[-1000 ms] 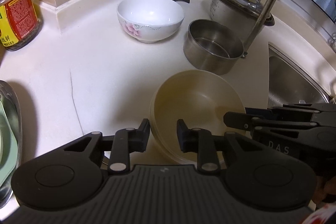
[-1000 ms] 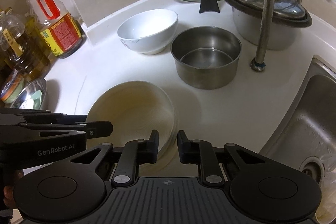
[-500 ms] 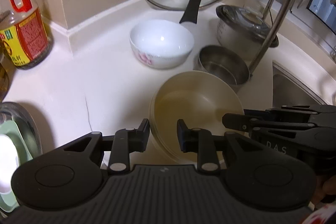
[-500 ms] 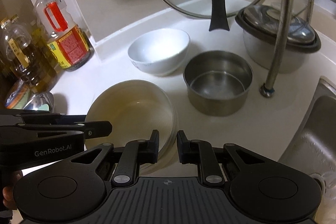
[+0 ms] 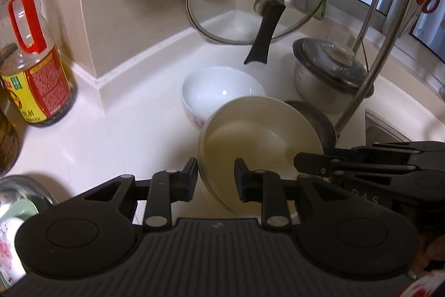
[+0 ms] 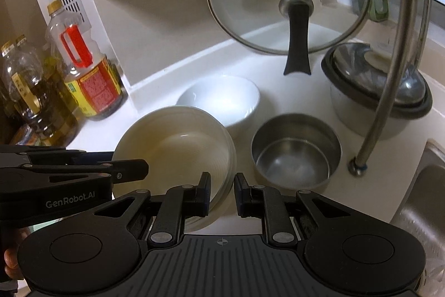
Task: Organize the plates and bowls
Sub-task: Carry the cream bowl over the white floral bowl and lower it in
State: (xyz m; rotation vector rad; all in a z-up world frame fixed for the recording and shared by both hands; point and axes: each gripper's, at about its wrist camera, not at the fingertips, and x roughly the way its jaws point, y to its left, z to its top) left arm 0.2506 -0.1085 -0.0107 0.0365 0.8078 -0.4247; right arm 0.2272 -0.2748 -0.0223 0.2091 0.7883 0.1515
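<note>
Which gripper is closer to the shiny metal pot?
Right. The right gripper grips the cream bowls' rim on the side beside the metal pot. The left gripper grips the opposite rim, with the bowls between it and the pot.

text: "GenRobot.AI" in white on side of left claw (image 6: 130, 171) | text: "DAS" faint raised letters on body of right claw (image 5: 308, 162) | oil bottle (image 5: 33, 74) red and yellow label: print too small to read
</note>
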